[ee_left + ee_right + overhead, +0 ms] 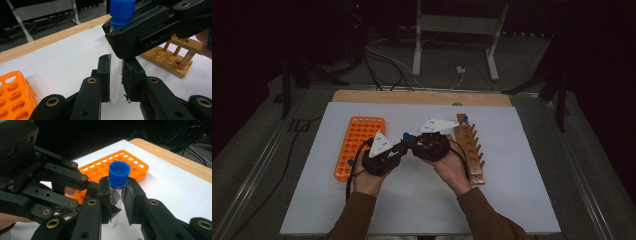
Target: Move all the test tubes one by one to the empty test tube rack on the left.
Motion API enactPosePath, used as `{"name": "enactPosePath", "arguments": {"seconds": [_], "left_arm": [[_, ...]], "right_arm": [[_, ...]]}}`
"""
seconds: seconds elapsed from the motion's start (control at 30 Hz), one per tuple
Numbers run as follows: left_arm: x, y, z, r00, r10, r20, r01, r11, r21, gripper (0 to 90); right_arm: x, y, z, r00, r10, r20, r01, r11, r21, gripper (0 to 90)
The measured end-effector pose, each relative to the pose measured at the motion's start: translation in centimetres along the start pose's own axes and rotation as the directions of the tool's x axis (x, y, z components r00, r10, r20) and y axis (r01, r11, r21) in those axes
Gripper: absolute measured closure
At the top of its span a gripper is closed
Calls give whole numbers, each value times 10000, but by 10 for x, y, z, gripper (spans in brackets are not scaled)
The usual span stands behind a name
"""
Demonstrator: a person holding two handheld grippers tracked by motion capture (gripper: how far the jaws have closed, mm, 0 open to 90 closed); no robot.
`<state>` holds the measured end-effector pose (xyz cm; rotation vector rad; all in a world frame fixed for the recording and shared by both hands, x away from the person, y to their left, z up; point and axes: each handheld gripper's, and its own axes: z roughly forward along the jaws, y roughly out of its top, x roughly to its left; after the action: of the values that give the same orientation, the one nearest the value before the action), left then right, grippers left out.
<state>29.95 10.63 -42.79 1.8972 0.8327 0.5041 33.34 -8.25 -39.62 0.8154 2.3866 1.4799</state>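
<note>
The left gripper (116, 82) and the right gripper (117, 202) are both clamped on one clear test tube (115, 75), held in the air above the white mat (522, 165) between the two racks. We see the left gripper's jaws pinching the glass low on its length, near the rounded bottom; the right gripper's jaws pinch it higher, just under the blue cap (119, 174).

Taking the tube as our landmark: the orange plastic rack (357, 145) lies to its left in the high view, flat on the mat and well apart from the tube. The wooden peg rack (469, 147) lies to its right, near the right hand (452, 170), with one blue-capped tube (465, 119) standing at its far end. The left hand (369, 180) sits below and left of the tube.

With two firm grips on one thin glass wall, we judge the chief risk to be a bending or twisting load: if either hand drifts or rolls while both stay clamped, the tube could crack between the two pinch points. If the hands pull apart along the tube, the cap might come off suddenly, letting the tube jerk. If one gripper lets go before the other has a square hold, the tube could swing in the remaining jaws and slip down onto the mat. We cannot tell whether the tube holds any liquid.
</note>
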Motion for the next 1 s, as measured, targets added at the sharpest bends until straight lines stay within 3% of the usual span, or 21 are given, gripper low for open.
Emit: {"name": "enactPosePath", "arguments": {"seconds": [0.27,0.4,0.5,0.73,1.0], "left_arm": [[4,-1,-1,9996,-228,-136,230,9997,95,781],[9,-1,-4,9990,-360,-271,362,9993,94,782],[12,-1,-7,9984,-477,-304,477,9989,14,782],[19,0,-15,9964,-735,-411,725,9970,-263,782],[33,0,-32,9938,-972,-542,937,9936,-638,782]], "right_arm": [[-8,-1,-8,9992,356,-202,-361,9990,-254,463],[-13,-3,-14,9995,207,250,-199,9993,-307,280],[-18,-6,-19,9982,297,528,-281,9991,-319,194],[-28,-13,-25,9937,284,1084,-278,9996,-66,100],[-41,-24,-33,9902,501,1301,-515,9986,79,37]]}}
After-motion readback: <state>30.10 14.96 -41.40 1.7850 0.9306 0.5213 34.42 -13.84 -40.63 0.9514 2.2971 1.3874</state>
